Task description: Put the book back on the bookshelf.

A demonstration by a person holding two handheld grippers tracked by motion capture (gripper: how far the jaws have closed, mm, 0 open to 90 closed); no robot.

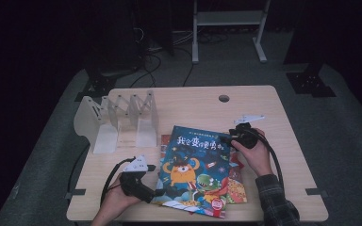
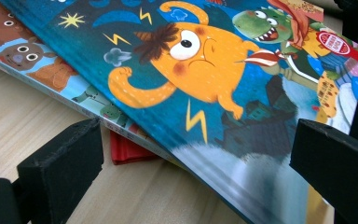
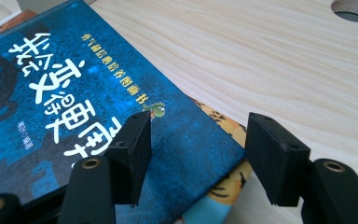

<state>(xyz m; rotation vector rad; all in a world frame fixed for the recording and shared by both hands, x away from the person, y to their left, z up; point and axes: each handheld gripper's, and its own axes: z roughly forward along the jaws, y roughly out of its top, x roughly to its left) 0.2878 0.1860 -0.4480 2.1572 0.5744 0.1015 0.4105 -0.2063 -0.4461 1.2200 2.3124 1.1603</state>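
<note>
My left gripper (image 1: 156,192) sits at the near left corner of the blue book (image 1: 195,169), jaws wide open, the corner between them but not pinched. My right gripper (image 1: 226,139) is at the far right corner, jaws open too, nothing squeezed. The book lies on top of other books on the table (image 1: 264,108). I should slide one jaw under the cover only — then close slowly, so just the top book comes up.

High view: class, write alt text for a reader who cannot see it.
A blue picture book with an orange monster lies on top of other books on a wooden table. The left gripper is at its lower left corner, the right gripper at its upper right; a white book rack stands behind.
</note>
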